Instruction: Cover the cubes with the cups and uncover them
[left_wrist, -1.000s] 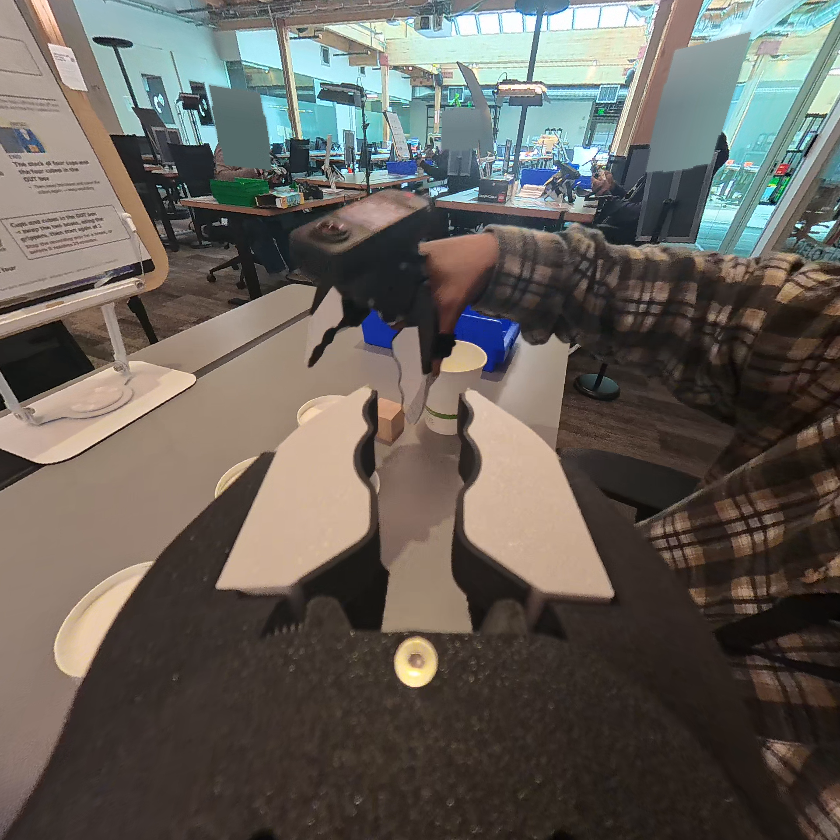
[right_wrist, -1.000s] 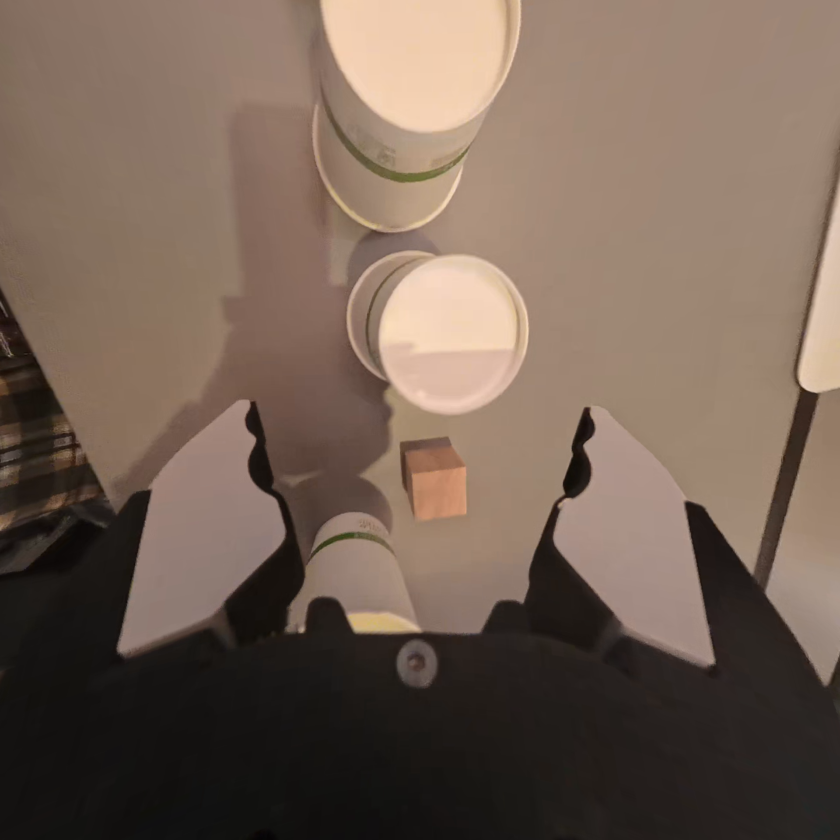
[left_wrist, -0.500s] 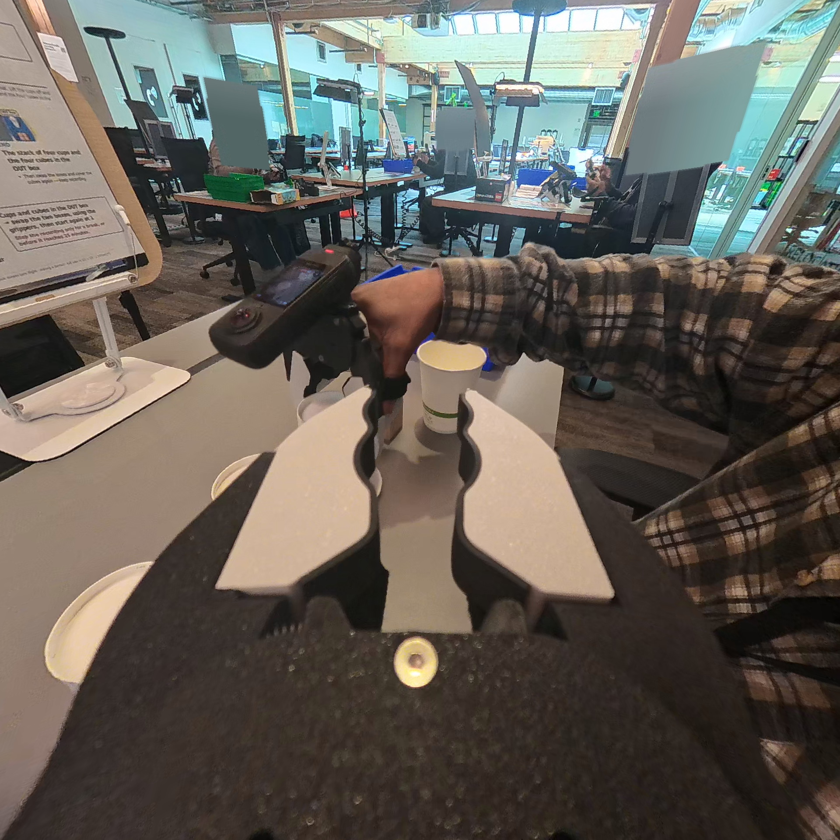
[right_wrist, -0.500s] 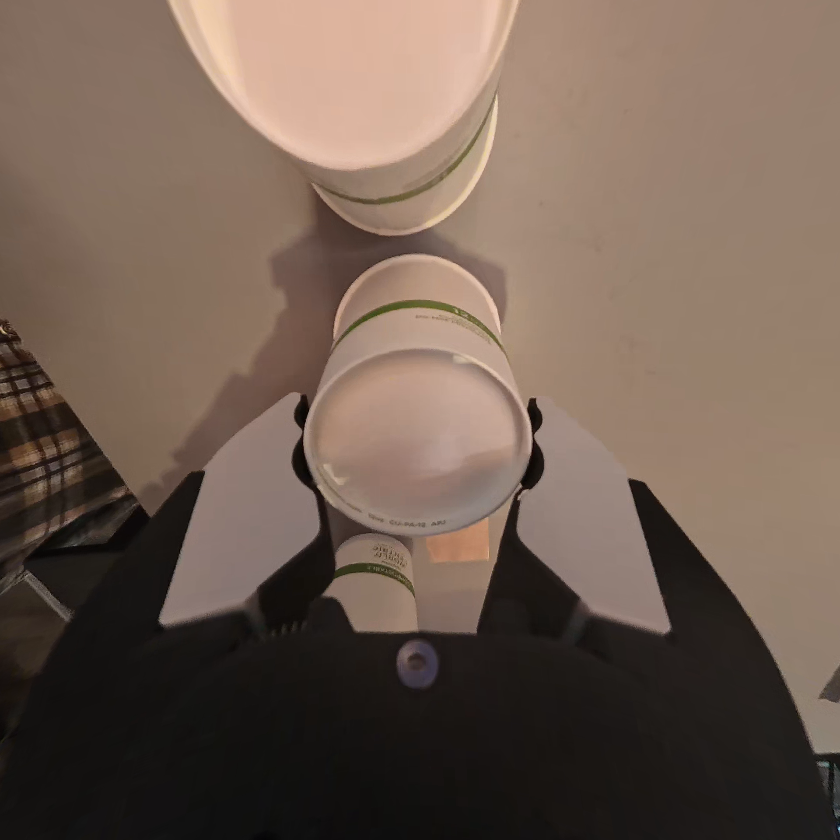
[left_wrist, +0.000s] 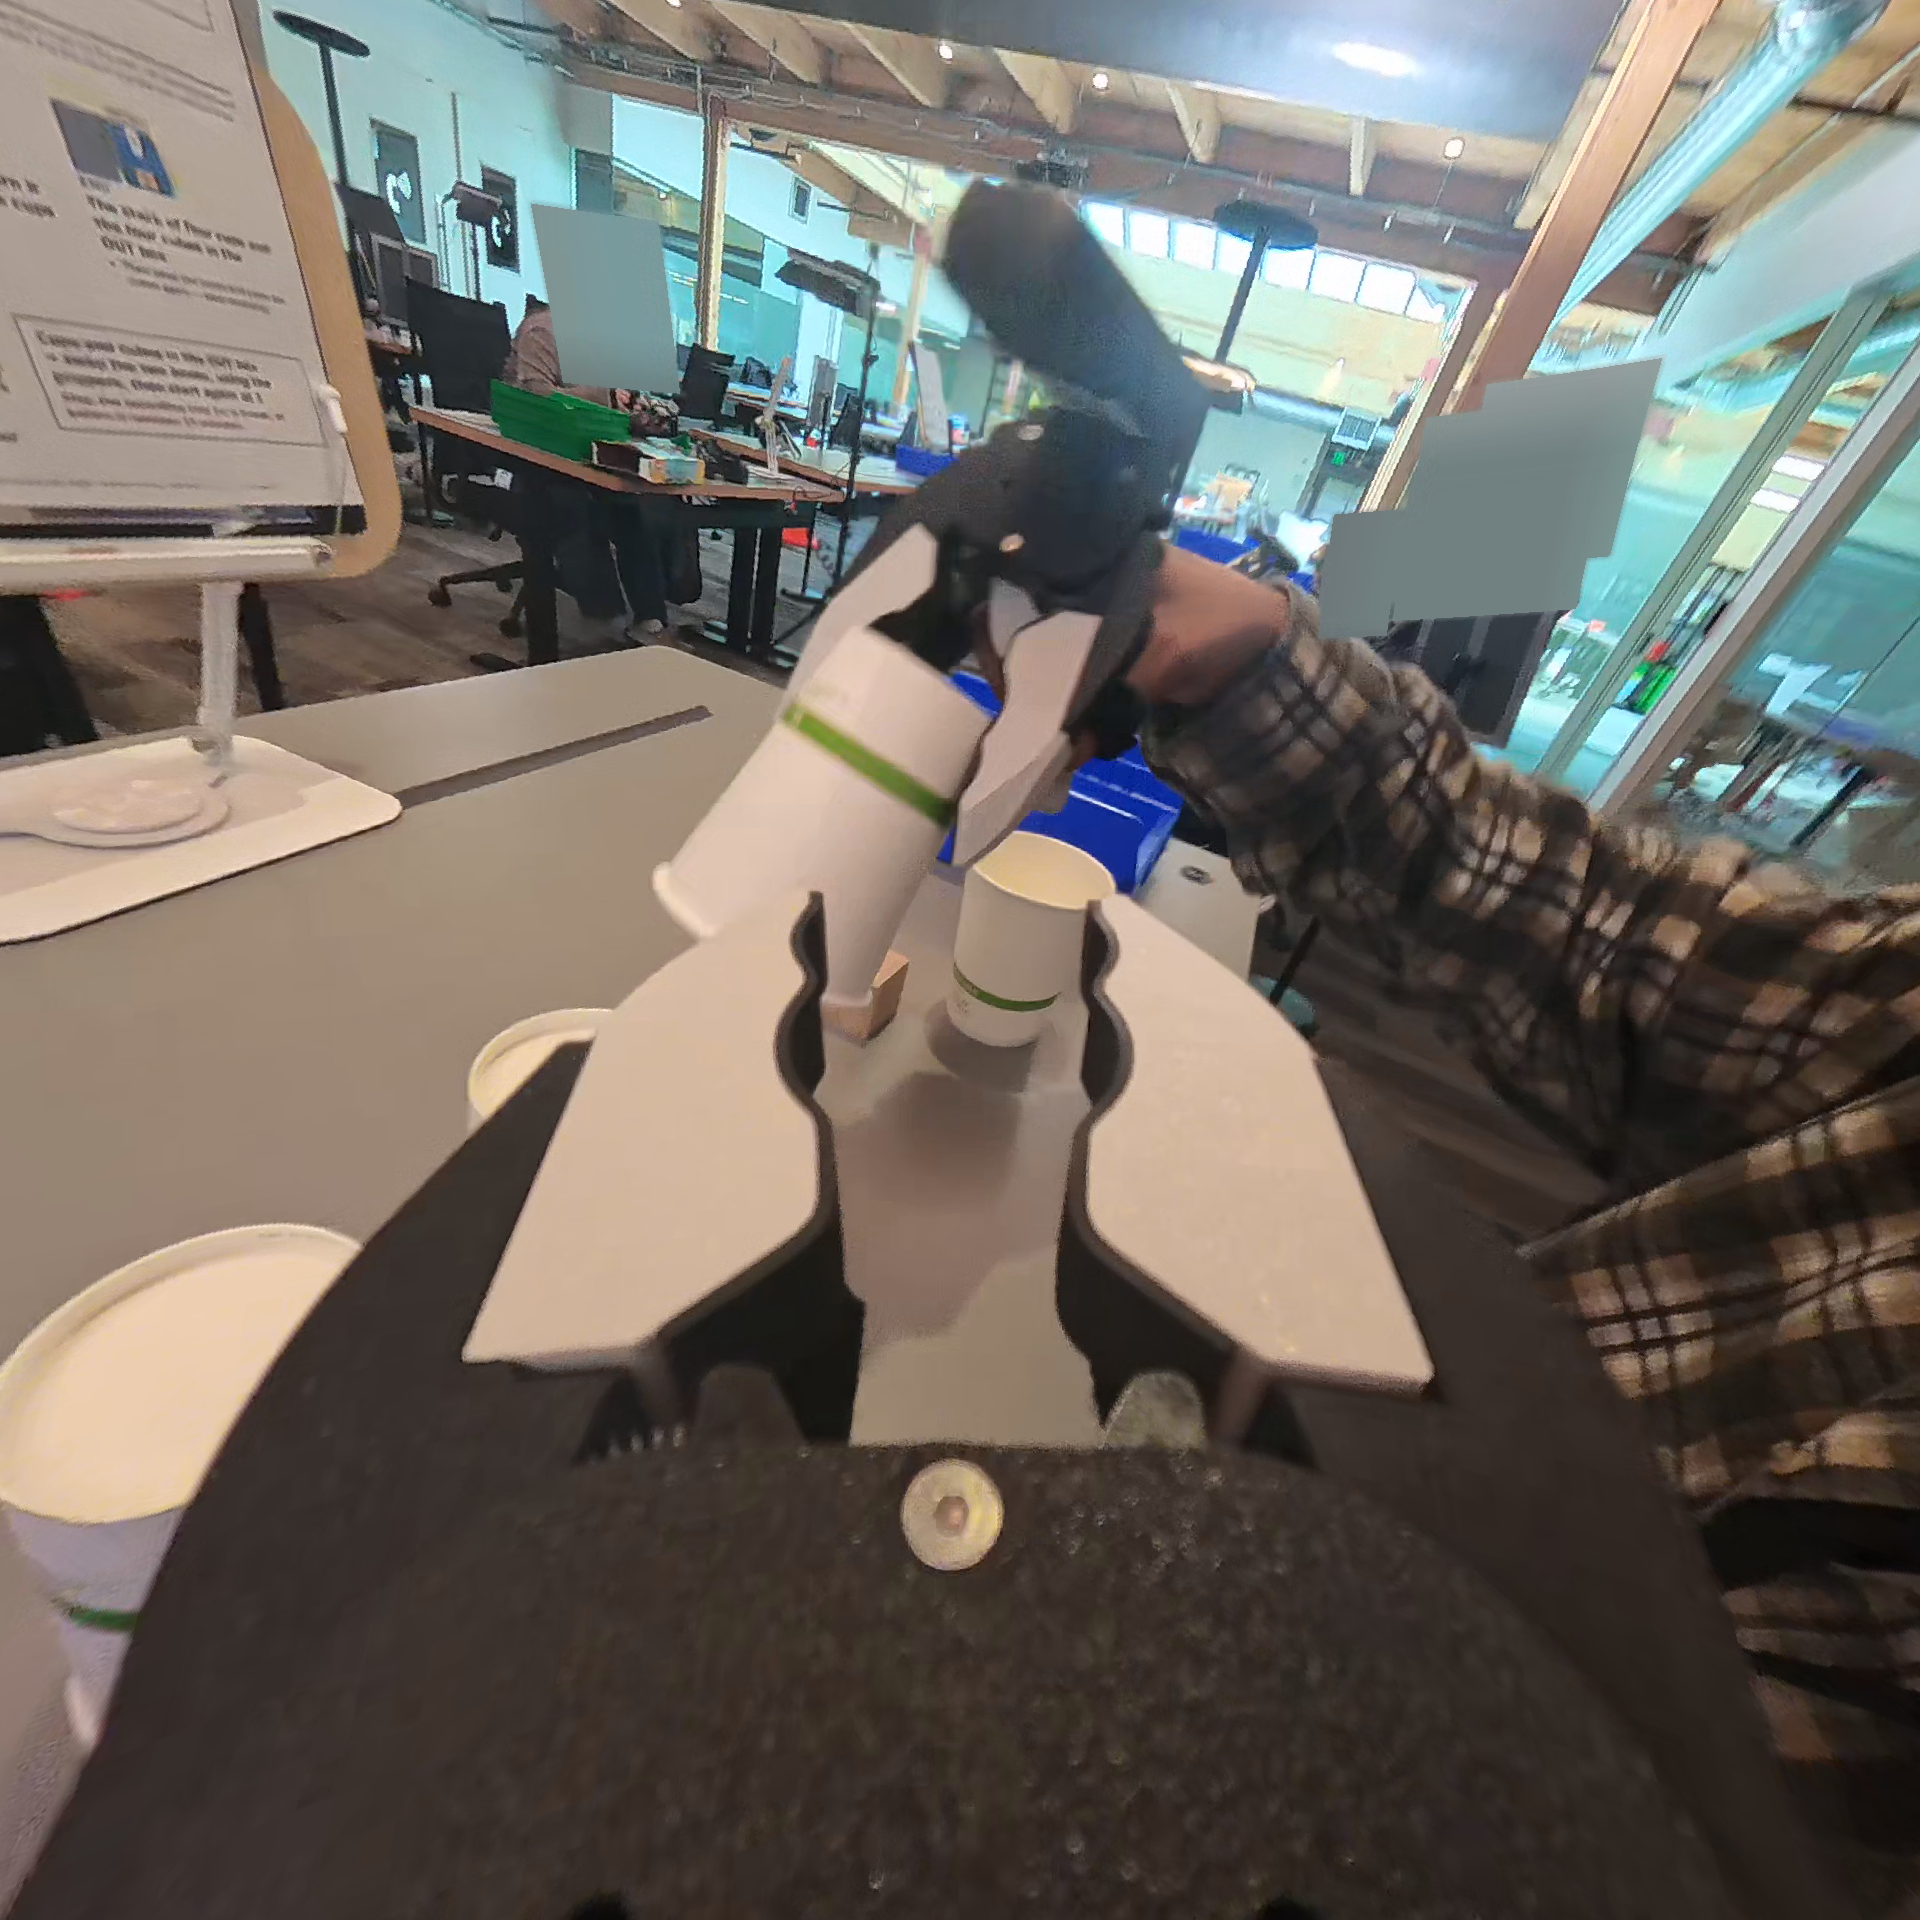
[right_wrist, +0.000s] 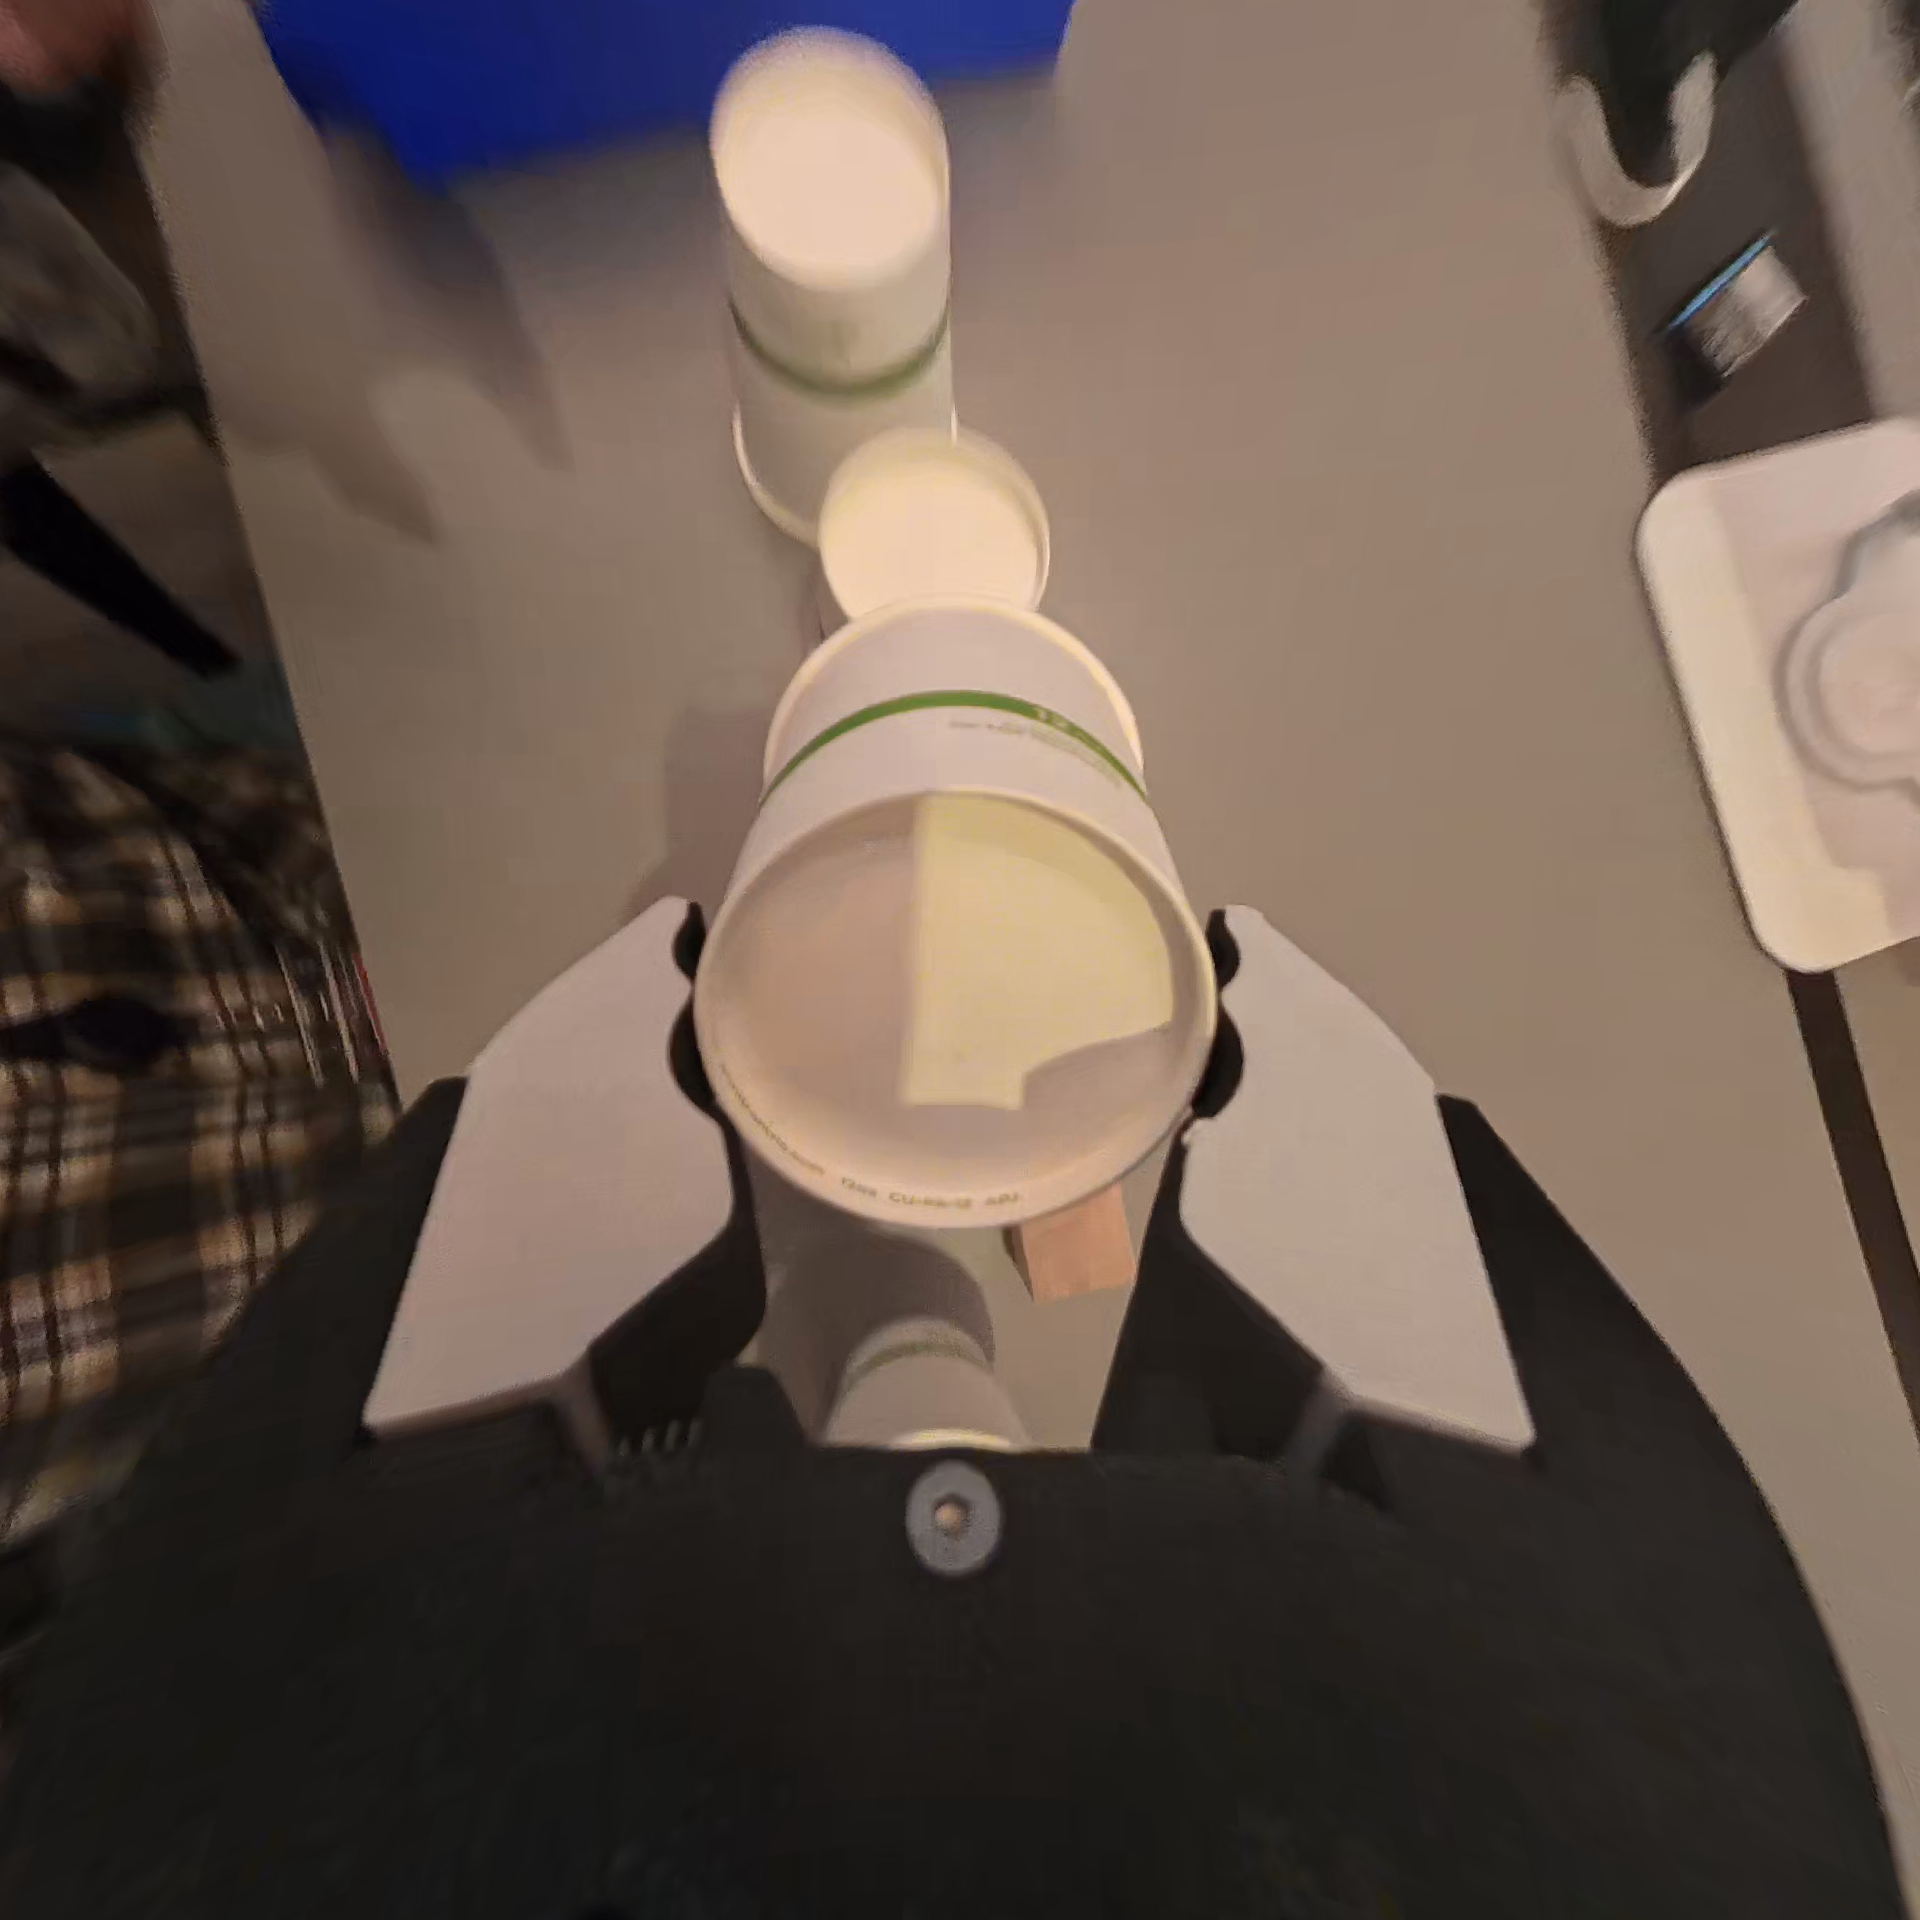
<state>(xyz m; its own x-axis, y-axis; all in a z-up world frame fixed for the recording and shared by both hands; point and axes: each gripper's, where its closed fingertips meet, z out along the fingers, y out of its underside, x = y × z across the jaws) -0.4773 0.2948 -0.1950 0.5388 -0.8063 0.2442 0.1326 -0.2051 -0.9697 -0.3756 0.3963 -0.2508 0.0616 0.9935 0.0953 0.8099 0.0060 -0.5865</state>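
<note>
Now an inverted cup (right_wrist: 951, 935), gripped by the right gripper (right_wrist: 951, 1023), has been lifted off the table, tilted above the wooden cube (left_wrist: 868, 1000), so uncovering is underway; left gripper (left_wrist: 951, 1039) is held open, empty.

Black foam-textured gripper (left_wrist: 951, 1049) bodies, pale grey flat fingers (left_wrist: 686, 1174) with wavy black inner edges, silver screw (left_wrist: 951, 1515) centred below; brown-cream plaid sleeve (left_wrist: 1507, 894).
</note>
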